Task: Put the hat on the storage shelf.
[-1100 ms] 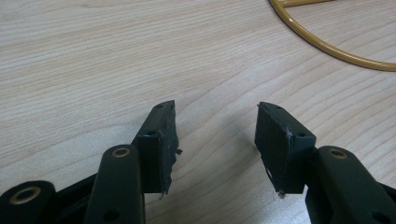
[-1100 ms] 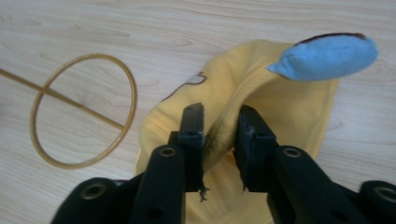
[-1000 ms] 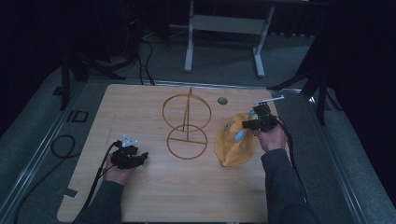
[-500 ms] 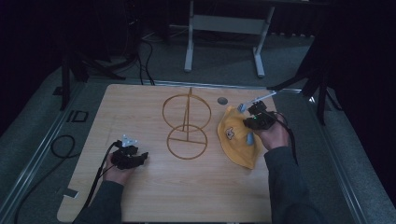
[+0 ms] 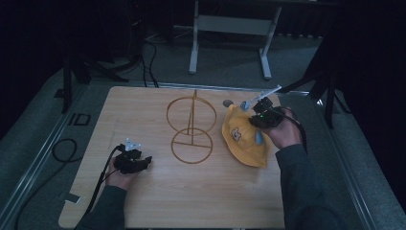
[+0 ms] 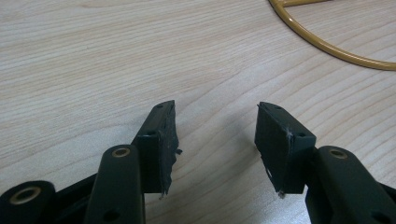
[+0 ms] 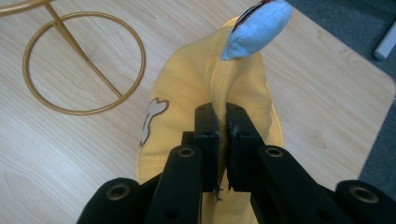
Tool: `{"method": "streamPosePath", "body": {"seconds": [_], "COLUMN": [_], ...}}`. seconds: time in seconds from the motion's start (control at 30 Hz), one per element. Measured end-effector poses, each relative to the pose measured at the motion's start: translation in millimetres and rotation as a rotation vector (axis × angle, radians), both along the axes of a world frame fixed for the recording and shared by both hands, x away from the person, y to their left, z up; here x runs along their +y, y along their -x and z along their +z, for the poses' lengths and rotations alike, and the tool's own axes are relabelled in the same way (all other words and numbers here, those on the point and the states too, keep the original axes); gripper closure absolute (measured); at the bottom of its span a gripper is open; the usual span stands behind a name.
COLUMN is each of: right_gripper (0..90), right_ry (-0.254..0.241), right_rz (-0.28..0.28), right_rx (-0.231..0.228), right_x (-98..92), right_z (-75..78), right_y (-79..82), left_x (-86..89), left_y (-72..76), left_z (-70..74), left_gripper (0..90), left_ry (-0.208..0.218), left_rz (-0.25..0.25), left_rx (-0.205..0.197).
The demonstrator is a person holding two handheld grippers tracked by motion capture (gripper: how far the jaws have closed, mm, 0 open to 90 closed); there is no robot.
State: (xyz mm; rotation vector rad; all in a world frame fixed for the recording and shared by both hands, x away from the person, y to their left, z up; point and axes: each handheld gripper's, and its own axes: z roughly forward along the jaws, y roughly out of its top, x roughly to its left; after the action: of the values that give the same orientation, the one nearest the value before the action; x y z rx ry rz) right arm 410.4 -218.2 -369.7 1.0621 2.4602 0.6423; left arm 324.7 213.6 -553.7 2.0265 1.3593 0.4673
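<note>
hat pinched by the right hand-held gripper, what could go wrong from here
The right hand-held gripper pinches just a thin fold of the hat, so the fabric may slip out as it is lifted. The hat hangs limp next to the gold wire stand; its loose edge could catch a ring and tip the stand. The left hand-held gripper sits open on the table, away from the stand, so nothing steadies the stand if bumped.
</note>
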Motion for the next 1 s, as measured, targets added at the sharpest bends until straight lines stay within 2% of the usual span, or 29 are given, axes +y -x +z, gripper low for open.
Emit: {"method": "streamPosePath", "body": {"seconds": [0.17,0.3,0.5,1.0], "right_gripper": [84.7,84.7,84.7,84.7], "right_ry": [0.029,0.031,0.039,0.067], "right_rz": [0.022,0.04,0.121,0.191], "right_rx": [-0.013,-0.024,-0.051,-0.125], "right_x": [1.7,-0.7,-4.9,-12.5], "right_z": [11.0,18.5,27.0,44.5], "right_y": [0.0,-0.3,1.7,4.9], "left_x": [0.2,0.2,0.0,0.2], "left_y": [-0.1,-0.1,-0.1,-0.4], "left_z": [0.0,0.0,0.0,0.0], "left_gripper": [48.9,48.9,48.6,48.0], "left_ry": [0.002,0.002,0.0,0.001], "left_rz": [0.0,-0.001,-0.002,-0.005], "left_rx": [0.001,0.001,0.0,0.001]}}
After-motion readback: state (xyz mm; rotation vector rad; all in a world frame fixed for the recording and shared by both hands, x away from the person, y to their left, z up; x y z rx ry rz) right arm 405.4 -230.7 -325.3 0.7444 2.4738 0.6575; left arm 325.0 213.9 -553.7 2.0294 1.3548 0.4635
